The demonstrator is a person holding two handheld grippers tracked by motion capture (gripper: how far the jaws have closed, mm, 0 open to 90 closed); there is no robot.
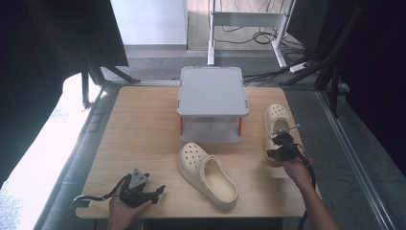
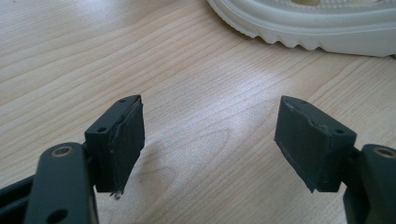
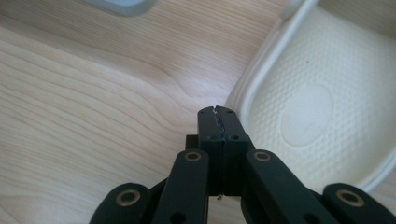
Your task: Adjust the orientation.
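Two cream clogs lie on the wooden table (image 1: 143, 124). One clog (image 1: 207, 175) is at the front middle with its toe toward the rack. The other clog (image 1: 277, 122) lies at the right edge. My left gripper (image 1: 159, 191) rests low at the front left, open with nothing between its jaws, left of the middle clog. In the left gripper view my left gripper (image 2: 210, 140) faces the ribbed sole of that clog (image 2: 327, 28). My right gripper (image 1: 280, 140) is shut at the heel of the right clog. In the right gripper view my right gripper (image 3: 218, 116) holds nothing, beside the heel rim of that clog (image 3: 308, 98).
A grey two-level rack (image 1: 212, 91) with orange posts stands at the back middle of the table; its corner (image 3: 123, 4) shows at the top of the right gripper view. Bare wood lies at the table's left. Stands and cables are on the floor behind.
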